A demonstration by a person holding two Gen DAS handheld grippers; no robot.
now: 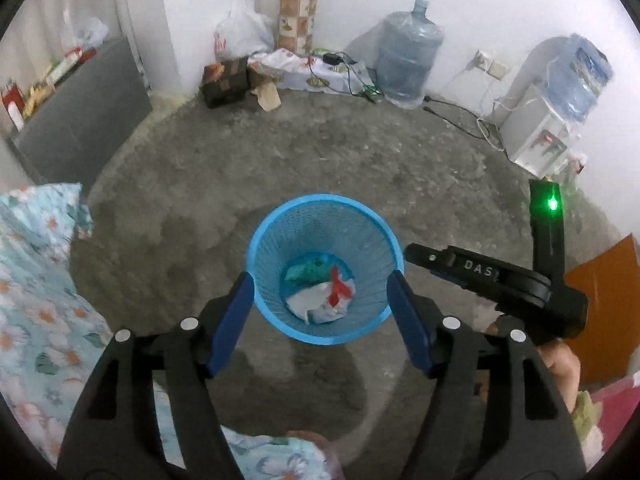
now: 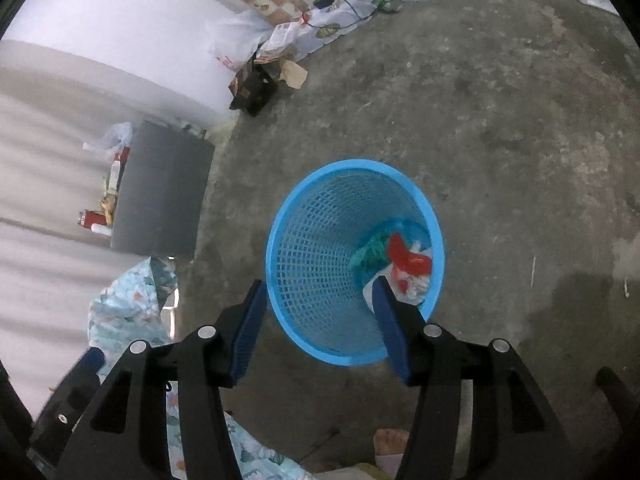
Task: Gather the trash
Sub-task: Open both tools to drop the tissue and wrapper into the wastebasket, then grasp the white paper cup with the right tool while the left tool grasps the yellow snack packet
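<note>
A blue mesh waste basket [image 1: 256,256] stands on the concrete floor, also in the right wrist view [image 2: 320,248]. Inside lie red, white and green scraps of trash [image 1: 324,292], which also show in the right wrist view [image 2: 400,264]. My left gripper [image 1: 322,284] is open and empty, held above the basket with a finger on each side of it. My right gripper [image 2: 320,292] is open and empty above the basket's near rim. The right gripper's body [image 1: 500,280] shows at the right of the left wrist view.
A flowered cloth [image 1: 36,288] lies at the left. A grey cabinet [image 1: 84,120] with small items stands by the wall. Bags, boxes and cables [image 1: 280,68] line the far wall, beside a water jug [image 1: 408,56] and a water dispenser [image 1: 552,120]. An orange board [image 1: 600,304] sits at the right.
</note>
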